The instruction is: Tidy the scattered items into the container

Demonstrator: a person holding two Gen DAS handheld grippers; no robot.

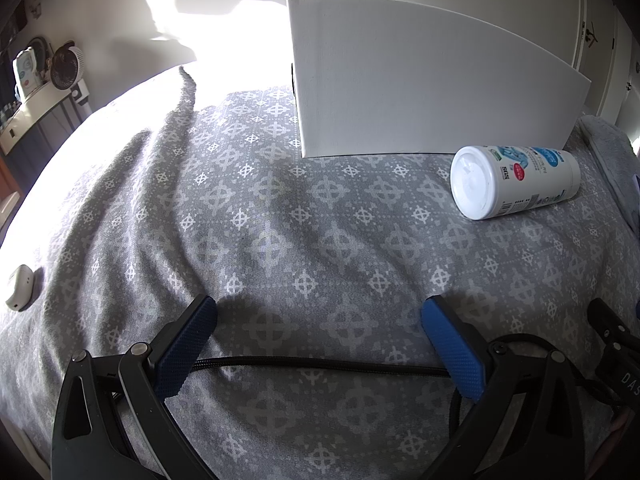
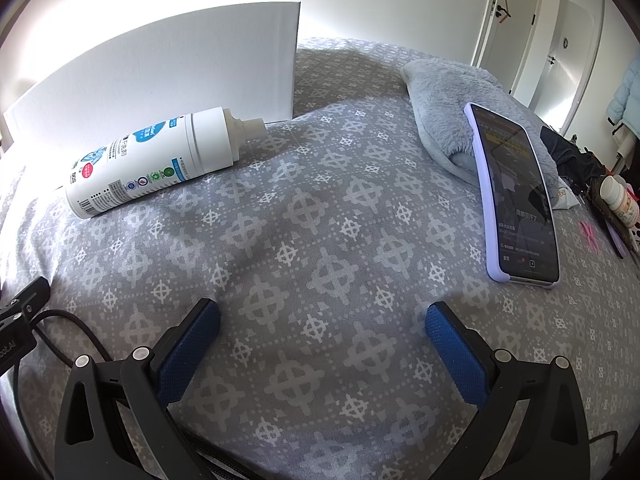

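Right wrist alone shows the phone (image 2: 516, 196); both views share the bottle (image 1: 514, 182), fingers (image 2: 202, 332) wide.

Readable text, both views:

- White bottle (image 1: 516, 182), right of the left wrist frame; also (image 2: 148, 160), left of the right wrist frame: label printed in Chinese, too small to read; barcode near the base.
- Phone (image 2: 516, 196), right of frame: lit screen with Chinese text, "我都哭了" partly legible.
- Black clip (image 1: 618, 364), lower right edge: letters "DAS", cut off.
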